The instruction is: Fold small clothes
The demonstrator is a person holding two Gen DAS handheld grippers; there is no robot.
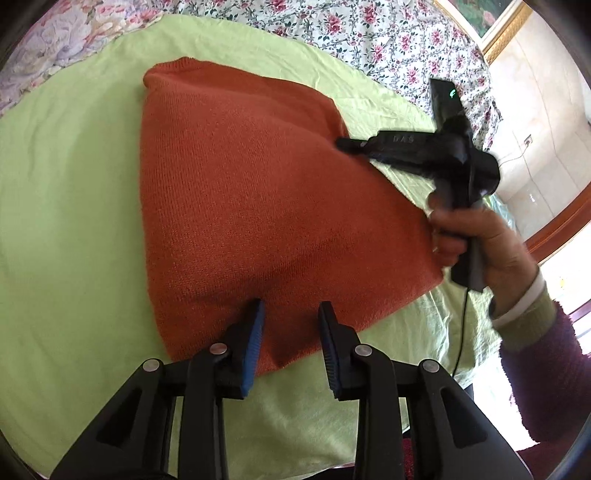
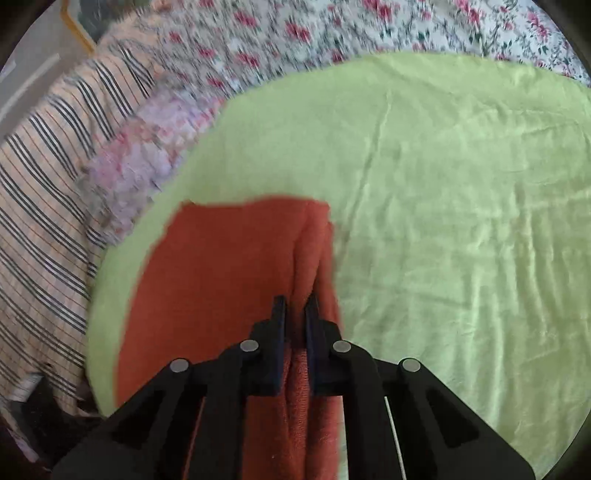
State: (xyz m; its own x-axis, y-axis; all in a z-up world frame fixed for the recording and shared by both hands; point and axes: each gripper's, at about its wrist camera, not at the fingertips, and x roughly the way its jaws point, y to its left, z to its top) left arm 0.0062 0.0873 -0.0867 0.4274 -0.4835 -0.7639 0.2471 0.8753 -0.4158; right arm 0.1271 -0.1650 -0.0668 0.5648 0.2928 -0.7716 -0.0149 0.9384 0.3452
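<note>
An orange-red knit garment (image 1: 251, 206) lies folded on a light green sheet (image 1: 66, 206). My left gripper (image 1: 291, 314) is open, its blue-padded fingers (image 1: 253, 339) just above the garment's near edge, holding nothing. My right gripper (image 2: 295, 310) is shut on a raised fold of the same garment (image 2: 229, 266) along its right edge. In the left wrist view the right gripper (image 1: 343, 144) shows at the garment's right side, held by a hand (image 1: 476, 236).
The green sheet (image 2: 461, 206) covers a bed with a floral cover (image 1: 351, 26). A striped blanket (image 2: 40, 206) lies at the left in the right wrist view. A framed picture (image 1: 491, 22) and a wall stand at the far right.
</note>
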